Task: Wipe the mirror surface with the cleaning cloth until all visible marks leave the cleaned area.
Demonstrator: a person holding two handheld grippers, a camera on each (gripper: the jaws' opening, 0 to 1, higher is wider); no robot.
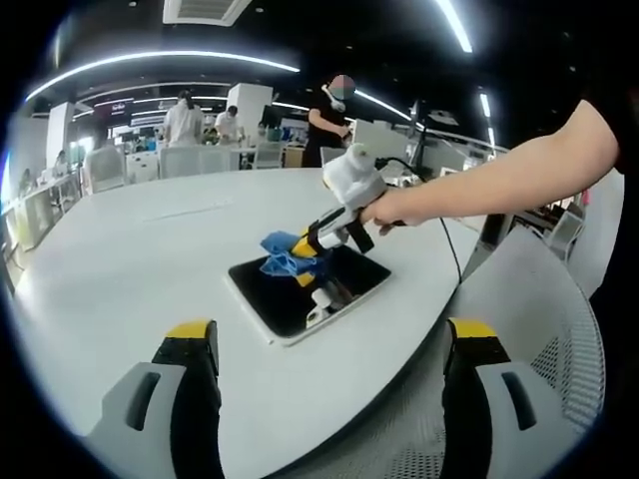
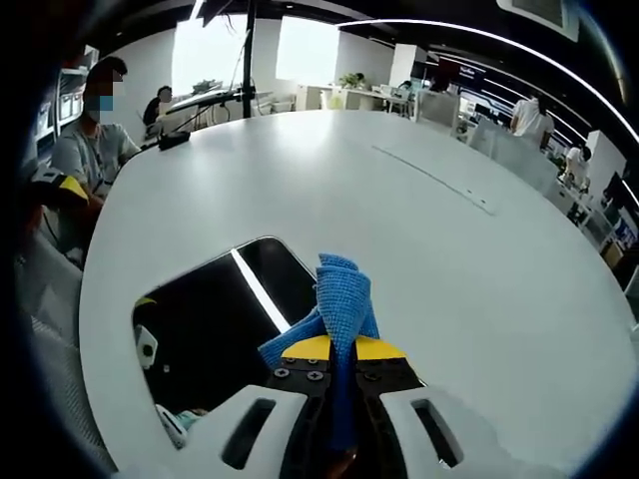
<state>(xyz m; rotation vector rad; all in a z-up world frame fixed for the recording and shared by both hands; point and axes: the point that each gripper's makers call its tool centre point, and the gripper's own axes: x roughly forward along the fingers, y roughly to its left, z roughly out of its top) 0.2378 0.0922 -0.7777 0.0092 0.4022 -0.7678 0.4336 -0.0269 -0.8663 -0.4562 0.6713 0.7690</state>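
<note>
While the right gripper (image 2: 333, 361) clamps the blue cleaning cloth (image 2: 334, 299) at the mirror's (image 2: 215, 309) 3 o'clock edge, wiping appears unfinished; left gripper (image 1: 329, 344) open.

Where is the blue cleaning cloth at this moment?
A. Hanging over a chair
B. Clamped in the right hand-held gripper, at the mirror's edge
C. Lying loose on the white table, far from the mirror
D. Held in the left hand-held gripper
B: the right hand-held gripper has its jaws closed on the blue cleaning cloth at the edge of the mirror; the left hand-held gripper is open and empty.
</note>
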